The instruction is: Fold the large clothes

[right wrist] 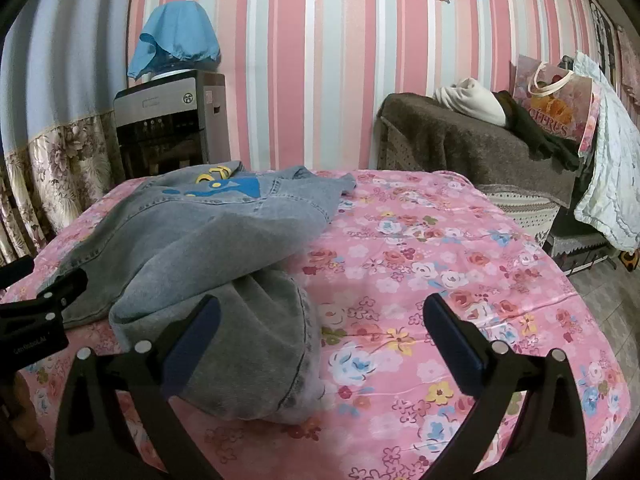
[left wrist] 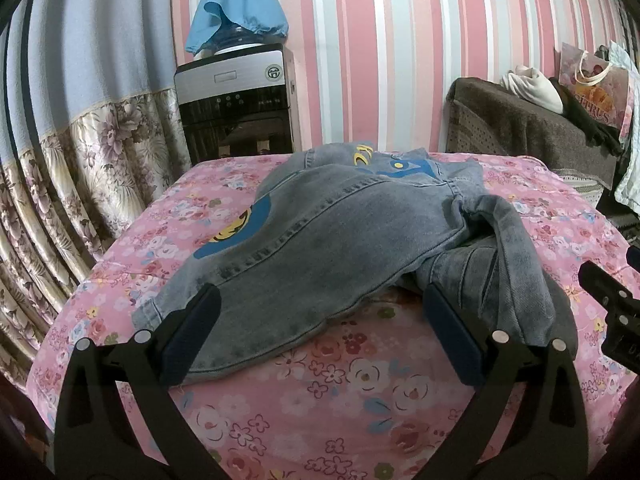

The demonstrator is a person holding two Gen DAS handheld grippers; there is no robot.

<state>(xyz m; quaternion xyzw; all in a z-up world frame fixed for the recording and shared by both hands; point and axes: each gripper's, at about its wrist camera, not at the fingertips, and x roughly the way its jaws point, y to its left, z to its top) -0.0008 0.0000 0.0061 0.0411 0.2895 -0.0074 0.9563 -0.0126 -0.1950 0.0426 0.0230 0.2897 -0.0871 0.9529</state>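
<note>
A grey denim jacket (left wrist: 340,232) with blue and yellow prints lies crumpled on the pink floral bedspread (left wrist: 352,408). My left gripper (left wrist: 320,312) stands open just over the jacket's near hem, nothing pressed between its pads. The right gripper's body (left wrist: 612,312) shows at the right edge of the left wrist view. In the right wrist view the jacket (right wrist: 192,240) fills the left side, a bunched sleeve (right wrist: 256,352) lying by the left finger. My right gripper (right wrist: 320,320) is open above the sleeve's edge and bare bedspread (right wrist: 460,248). The left gripper's body (right wrist: 36,312) shows at the left edge.
A water dispenser (left wrist: 236,104) with a blue cloth over its bottle stands behind the bed against the striped wall. A floral curtain (left wrist: 80,168) hangs on the left. A brown-covered seat (right wrist: 472,144) with clothes and a gift bag (right wrist: 556,100) sits at the right.
</note>
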